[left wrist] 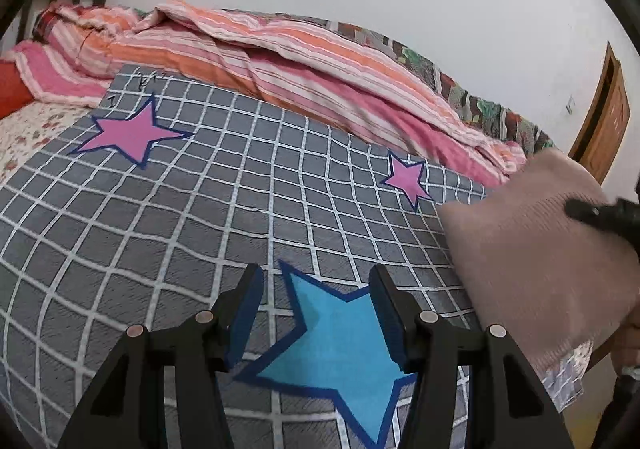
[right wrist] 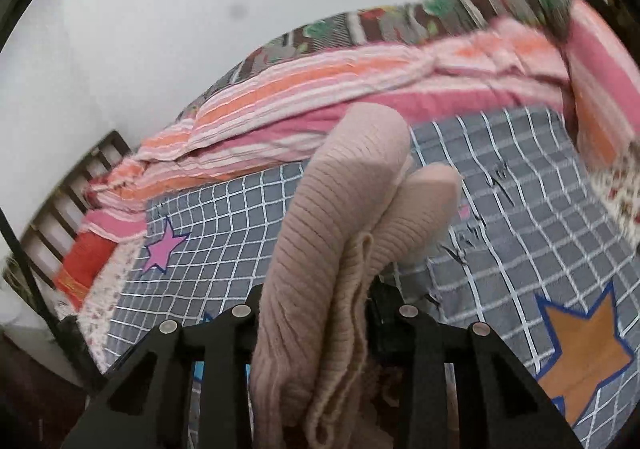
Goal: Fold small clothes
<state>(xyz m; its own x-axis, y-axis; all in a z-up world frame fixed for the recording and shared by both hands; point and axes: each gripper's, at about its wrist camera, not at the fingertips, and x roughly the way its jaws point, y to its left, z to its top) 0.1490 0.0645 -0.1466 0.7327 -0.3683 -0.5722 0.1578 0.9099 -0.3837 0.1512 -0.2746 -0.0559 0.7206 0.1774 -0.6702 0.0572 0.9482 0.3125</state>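
Observation:
A beige ribbed knit garment (right wrist: pixel 344 189) is bunched up between the fingers of my right gripper (right wrist: pixel 316 297), which is shut on it and holds it above the grey checked mat (right wrist: pixel 224 217). From the left wrist view the same garment (left wrist: pixel 532 249) hangs at the right, with a black part of the right gripper (left wrist: pixel 600 213) over it. My left gripper (left wrist: pixel 316 277) stands open with nothing between its blue pads (left wrist: pixel 244 313), low over a blue star (left wrist: pixel 336 345) printed on the mat (left wrist: pixel 160 217).
A pink and orange striped quilt (left wrist: pixel 304 69) lies heaped along the mat's far side, against the white wall. Pink stars (left wrist: pixel 132 133) and an orange star (right wrist: pixel 580 357) mark the mat. A wooden door (left wrist: pixel 604 121) stands at the right and a dark slatted headboard (right wrist: pixel 72 185) at the bed's end.

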